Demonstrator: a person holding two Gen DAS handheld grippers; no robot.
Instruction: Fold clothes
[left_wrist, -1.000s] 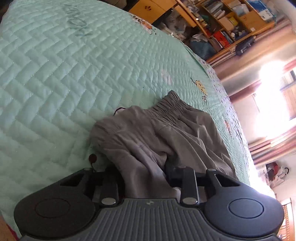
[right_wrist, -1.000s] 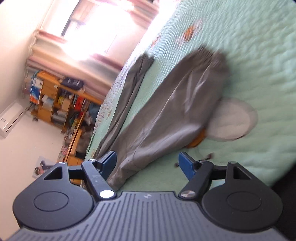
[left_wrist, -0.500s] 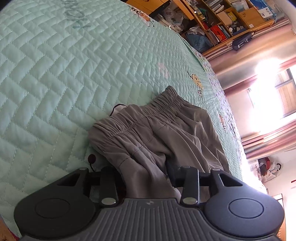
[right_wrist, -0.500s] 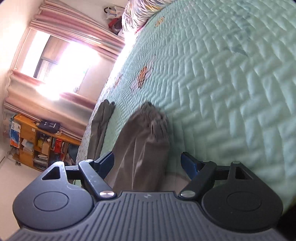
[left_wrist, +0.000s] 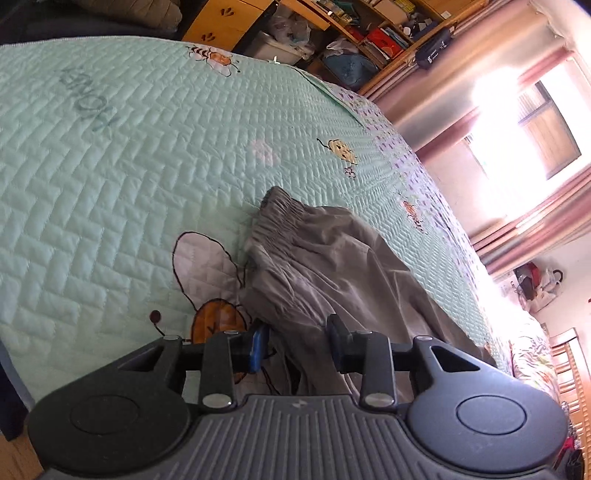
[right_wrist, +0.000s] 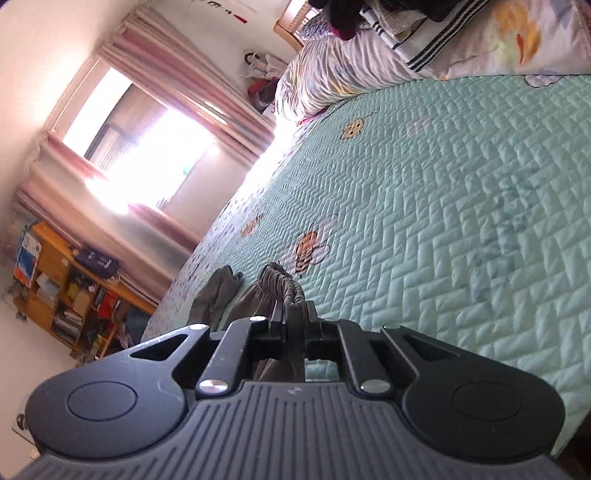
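Both hand-held grippers (left_wrist: 297, 343) (right_wrist: 294, 325) closing

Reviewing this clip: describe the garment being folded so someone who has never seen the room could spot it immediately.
Start at the mint-green quilted bedspread with bee prints. The grey trousers lie rumpled on it beside a large orange bee print. They are the only plain grey cloth there, with a gathered elastic waistband.

The hand-held gripper (right_wrist: 294, 326) hides most of the trousers (right_wrist: 280, 286).
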